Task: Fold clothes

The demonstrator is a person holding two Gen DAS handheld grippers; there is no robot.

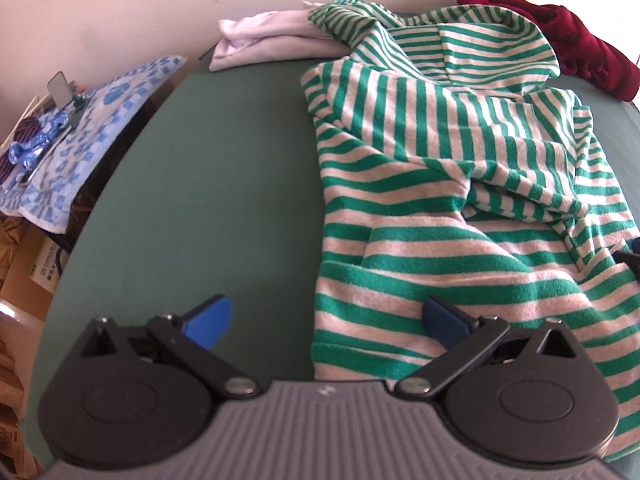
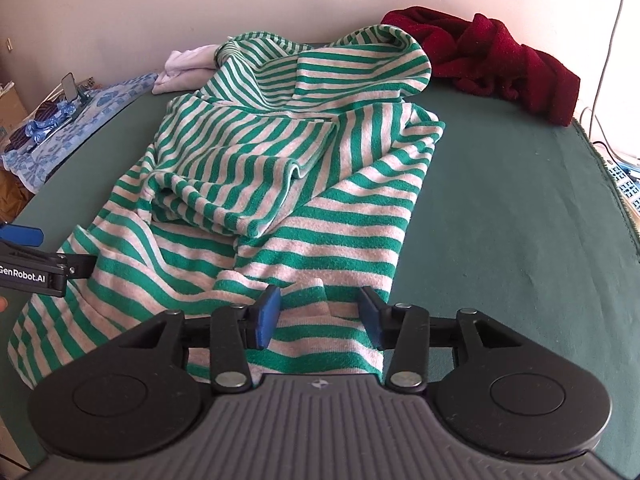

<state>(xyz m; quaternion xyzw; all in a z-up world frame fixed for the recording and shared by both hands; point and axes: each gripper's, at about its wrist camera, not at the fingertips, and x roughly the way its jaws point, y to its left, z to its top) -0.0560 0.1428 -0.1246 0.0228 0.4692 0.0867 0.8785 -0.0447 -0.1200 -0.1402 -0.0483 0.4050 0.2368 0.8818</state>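
Here the fleecy green-and-white striped garment (image 2: pixel 280 184) lies rumpled on the green counter (image 2: pixel 500 240). The right claw (image 2: pixel 320 312) stands half open astride a raised fold without pinching it. The left claw (image 1: pixel 324 320) gapes wide, its view alone showing the blue patterned towel's (image 1: pixel 92 128) whole length.

Right claw (image 2: pixel 318 316) parted, straddling raised fold of striped garment (image 2: pixel 280 184); pads not pressing.

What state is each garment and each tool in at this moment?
Striped garment: partly folded, rumpled, flat on the green table.
Red garment: crumpled at the far edge.
White garment: bunched, far side.
Left tool: wide open over the hem, gripping nothing.
Right tool: open, a fabric ridge between its fingers, unpinched.
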